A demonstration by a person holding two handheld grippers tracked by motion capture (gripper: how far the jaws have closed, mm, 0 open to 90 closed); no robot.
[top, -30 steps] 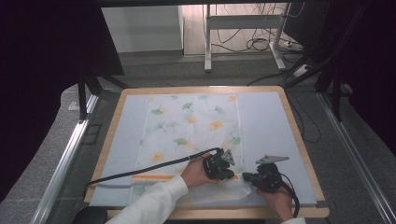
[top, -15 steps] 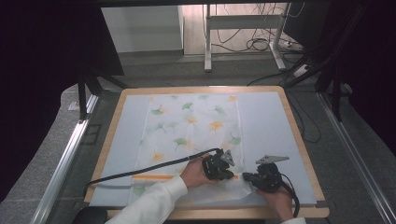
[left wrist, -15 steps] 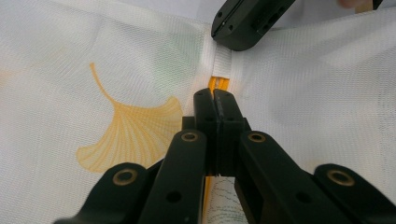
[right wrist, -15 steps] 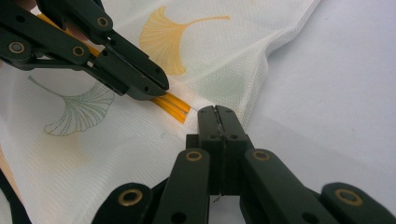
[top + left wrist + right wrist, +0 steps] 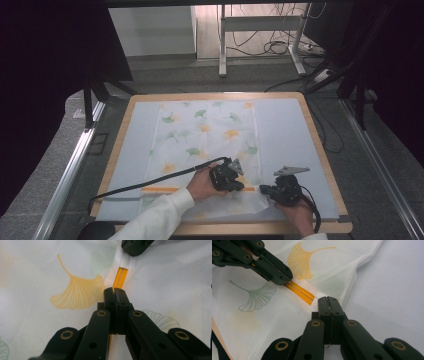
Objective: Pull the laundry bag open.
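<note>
Here, left hand-held gripper (image 5: 115, 291) clenched on orange strip (image 5: 120, 277), right hand-held gripper (image 5: 328, 300) clenched on cloth (image 5: 262, 315)

**Sheer weave, matt plastic, pale wood**

The ginkgo-print cloth (image 5: 75, 290) is thin, semi-sheer and finely woven, matt. The orange strip (image 5: 300, 293) looks smooth and slightly glossy. The left gripper (image 5: 115, 290) is matt black plastic with brass-coloured rivets. The table's rim (image 5: 320, 135) is light wood.

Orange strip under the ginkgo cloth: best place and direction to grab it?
Take the orange strip at its bare end, which pokes out from the sheer cloth between the two shut claws. It lies flat and thin, so come in low along its length from the right claw's side, one jaw slipping beneath. Elsewhere the cloth covers it.
</note>
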